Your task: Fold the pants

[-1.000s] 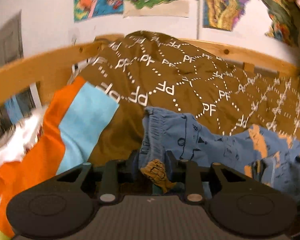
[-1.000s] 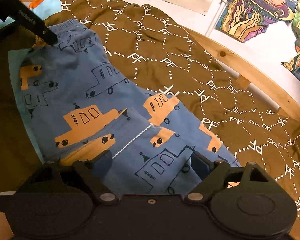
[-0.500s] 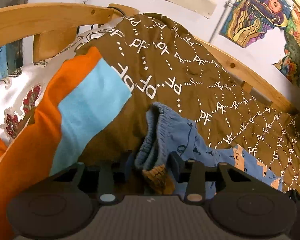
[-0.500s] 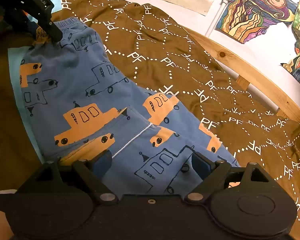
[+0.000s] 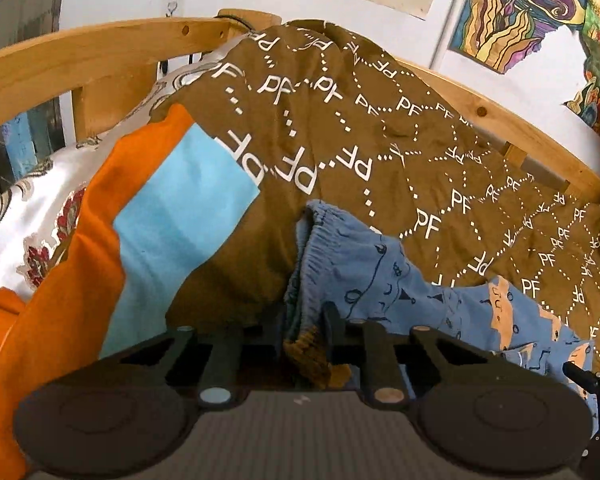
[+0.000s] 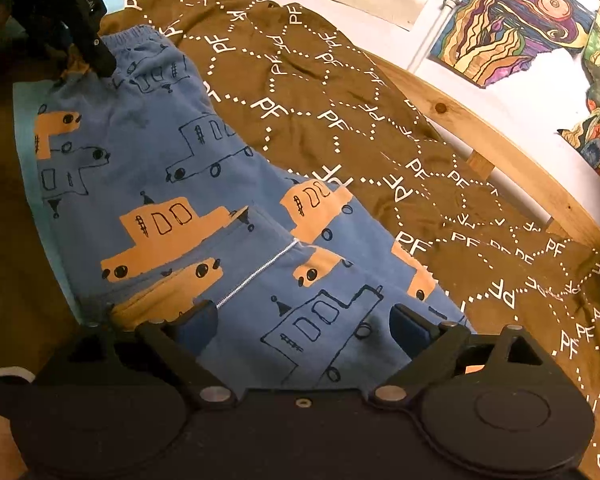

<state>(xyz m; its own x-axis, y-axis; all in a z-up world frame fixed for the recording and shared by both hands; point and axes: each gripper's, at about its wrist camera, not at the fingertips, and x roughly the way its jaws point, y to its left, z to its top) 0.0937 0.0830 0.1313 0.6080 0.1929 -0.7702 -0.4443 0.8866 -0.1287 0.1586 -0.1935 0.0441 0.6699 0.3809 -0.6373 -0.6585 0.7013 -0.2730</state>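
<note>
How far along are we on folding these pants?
Early. Done: the pants lie spread on the brown blanket, legs laid together. In hand: the left tool has just been closing on the waistband, fabric between its jaws; the right tool stands wide open over the lower legs, gripping nothing. Left: no crosswise fold is visible yet.

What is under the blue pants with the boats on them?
The pants lie on a brown blanket printed with white PF letters. A light blue strip peeks out along one edge. What lies beneath the middle of the pants is covered.
</note>
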